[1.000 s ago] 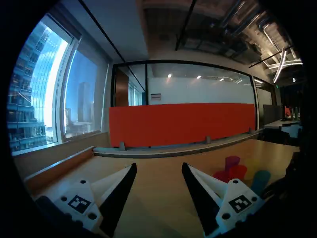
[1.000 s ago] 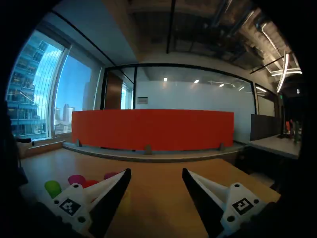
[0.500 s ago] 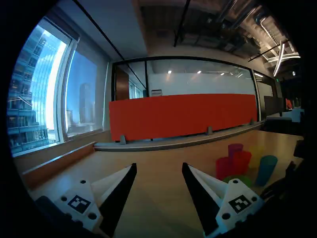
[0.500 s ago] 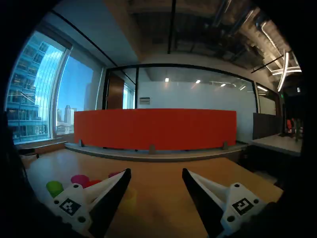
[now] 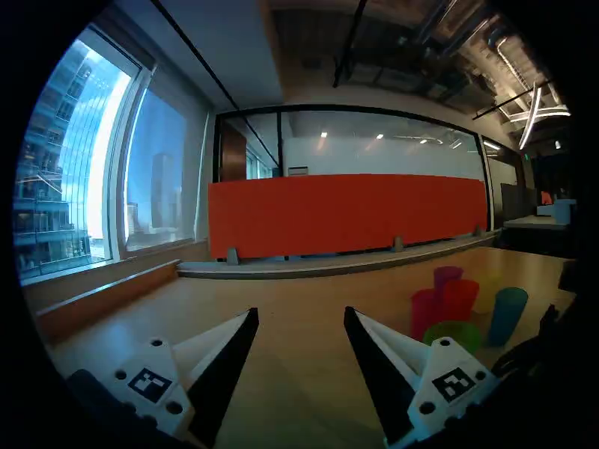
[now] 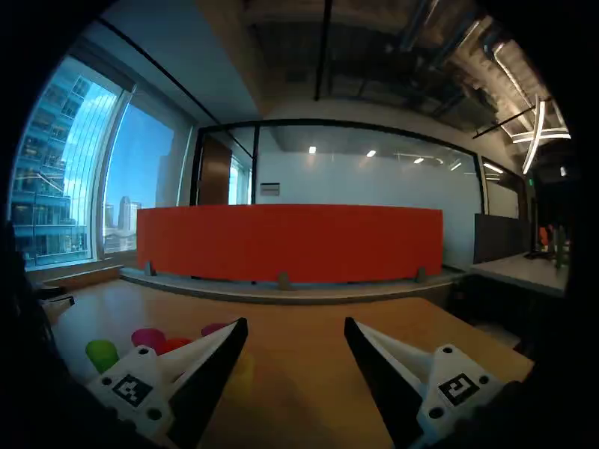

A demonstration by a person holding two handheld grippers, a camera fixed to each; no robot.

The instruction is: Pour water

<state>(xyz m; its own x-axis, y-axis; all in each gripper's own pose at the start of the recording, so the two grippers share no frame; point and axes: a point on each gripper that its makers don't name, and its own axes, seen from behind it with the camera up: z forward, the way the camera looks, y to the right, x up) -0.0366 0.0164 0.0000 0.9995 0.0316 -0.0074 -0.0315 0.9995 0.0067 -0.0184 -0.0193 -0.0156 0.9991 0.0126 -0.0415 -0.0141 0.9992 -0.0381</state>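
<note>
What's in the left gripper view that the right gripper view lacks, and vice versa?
Left gripper view: a teal cup, standing upright. Right gripper view: a second desk off to the side. Both: the wooden table, the orange partition, a green cup, and an open gripper up front, the left gripper in one, the right gripper in the other.

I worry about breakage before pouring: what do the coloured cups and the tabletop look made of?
The coloured cups: probably plastic, translucent, glossy; light shows through their tinted walls. The tabletop: wood or wood-look laminate, smooth satin finish; pale brown with soft window sheen.
</note>
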